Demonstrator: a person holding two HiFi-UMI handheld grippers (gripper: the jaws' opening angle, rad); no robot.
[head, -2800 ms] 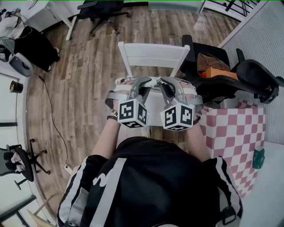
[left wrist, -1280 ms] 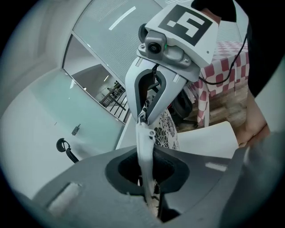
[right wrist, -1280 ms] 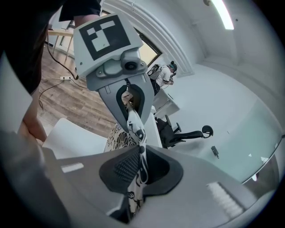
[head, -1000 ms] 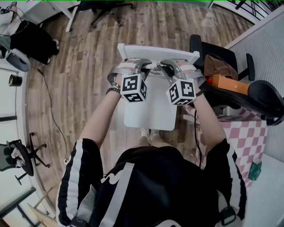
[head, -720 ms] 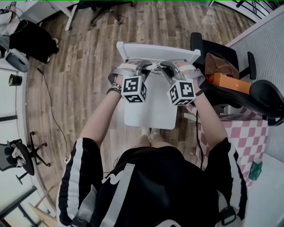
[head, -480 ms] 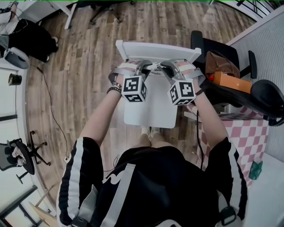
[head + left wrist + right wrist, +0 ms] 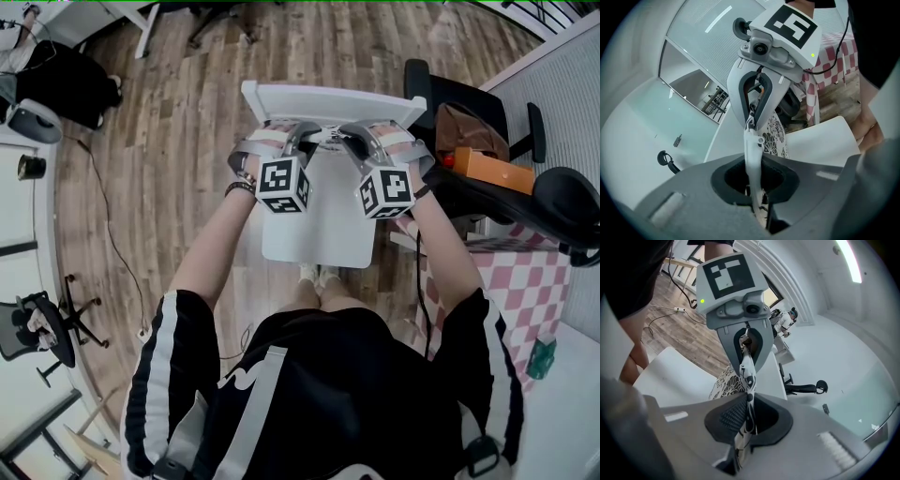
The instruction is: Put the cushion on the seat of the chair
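**Cushion held over a white chair.** A thin cushion (image 7: 776,138) printed with black-and-white flowers is held between 2 hand-held tools above the chair seat (image 7: 319,230), close in front of the backrest (image 7: 328,99). The left tool (image 7: 753,186) is seen pressed together on 1 edge of the cushion, and the right tool (image 7: 744,422) is clamped on the opposite edge. In each tool's own view the cushion runs straight out of the jaws to the other tool facing it.

Little of the cushion is shown in the head view, where it is largely hidden behind the 2 marker cubes (image 7: 283,185). Whether its lower part already touches the seat cannot be told. The seat is bare towards its front edge.

The step in hand is judged to be the lowering of the cushion onto the seat, with the placing not yet completed. The next move is thought to call for both tools to be brought down together and level. The cushion would then be laid flat and centred on the seat, and only afterwards would both grips be let go.
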